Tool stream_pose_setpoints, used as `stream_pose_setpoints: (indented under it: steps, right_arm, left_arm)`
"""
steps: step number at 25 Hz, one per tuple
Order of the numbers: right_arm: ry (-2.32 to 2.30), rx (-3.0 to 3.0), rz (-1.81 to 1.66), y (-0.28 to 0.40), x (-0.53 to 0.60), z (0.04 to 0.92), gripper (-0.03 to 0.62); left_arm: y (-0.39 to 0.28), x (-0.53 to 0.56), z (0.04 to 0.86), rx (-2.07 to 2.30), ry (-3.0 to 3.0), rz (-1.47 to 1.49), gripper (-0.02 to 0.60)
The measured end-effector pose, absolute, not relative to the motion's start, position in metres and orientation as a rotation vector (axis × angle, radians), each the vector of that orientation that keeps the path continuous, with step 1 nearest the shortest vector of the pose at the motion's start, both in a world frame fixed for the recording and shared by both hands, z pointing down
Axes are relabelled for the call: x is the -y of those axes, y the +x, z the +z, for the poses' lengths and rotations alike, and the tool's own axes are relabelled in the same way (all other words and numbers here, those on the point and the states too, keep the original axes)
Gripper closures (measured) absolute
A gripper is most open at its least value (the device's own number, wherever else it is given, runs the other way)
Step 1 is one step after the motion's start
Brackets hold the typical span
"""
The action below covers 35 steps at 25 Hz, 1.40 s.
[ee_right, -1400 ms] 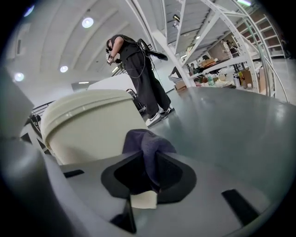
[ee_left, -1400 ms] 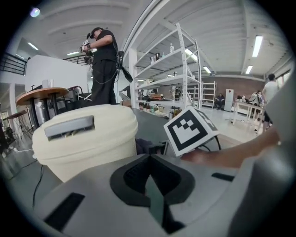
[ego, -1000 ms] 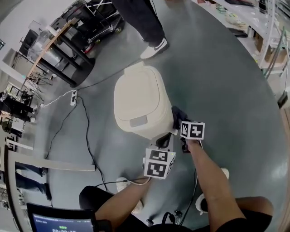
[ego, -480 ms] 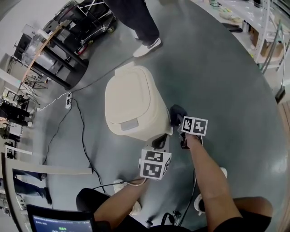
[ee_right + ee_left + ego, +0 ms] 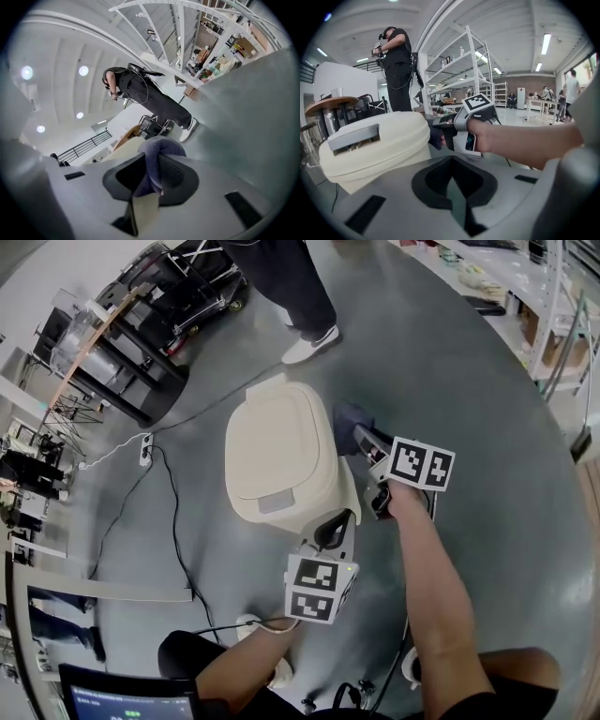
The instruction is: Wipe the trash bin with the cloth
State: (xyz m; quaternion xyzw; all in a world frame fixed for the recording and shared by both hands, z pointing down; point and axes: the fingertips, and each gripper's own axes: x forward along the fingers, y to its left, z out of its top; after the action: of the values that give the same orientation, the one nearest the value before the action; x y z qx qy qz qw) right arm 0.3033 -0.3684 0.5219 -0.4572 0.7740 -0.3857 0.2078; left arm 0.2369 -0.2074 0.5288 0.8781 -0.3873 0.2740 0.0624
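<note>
At the left of the head view, a black cable (image 5: 178, 521) runs across the grey floor. The cream trash bin (image 5: 281, 451) stands at frame centre, lid shut.

Below the bin, the left gripper (image 5: 335, 524) sits just beside its lower front corner. The left gripper view shows the jaws together with nothing between them, and the bin lies to their left.

Right of the lid, the blue-grey cloth (image 5: 349, 416) lies against the bin's upper right side. The right gripper (image 5: 364, 439) is clamped on it.

Step in hand, by judgement: a wiping pass on the right wall. The next move calls for steady cloth pressure along the wall, with the left gripper placed to brace the bin against sliding.

View differences:
- The right gripper view alone shows the cloth (image 5: 159, 150) bunched between the pads.
- The left gripper view alone shows the lid's grey handle (image 5: 351, 138).
- The left gripper view shows a bystander (image 5: 396, 65) in full, whereas the head view shows legs only.
</note>
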Motion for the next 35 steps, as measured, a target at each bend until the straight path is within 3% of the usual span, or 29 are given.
stream_pose_setpoints:
  steps: [6, 25, 35]
  right_arm:
    - [-1.256, -2.241, -1.092, 0.295, 0.372, 0.514, 0.520]
    - [-1.503, -2.456, -1.432, 0.265, 0.378, 0.702, 0.520]
    - [-1.781, -2.484, -1.459, 0.265, 0.363, 0.755, 0.520]
  left_arm:
    - [0.243, 0.206, 0.512, 1.163, 2.700, 0.783, 0.584]
    - [0.241, 0.193, 0.594, 0.974, 2.572, 1.038, 0.584]
    - [0.231, 0.181, 0.599, 0.922, 2.563, 1.056, 0.584]
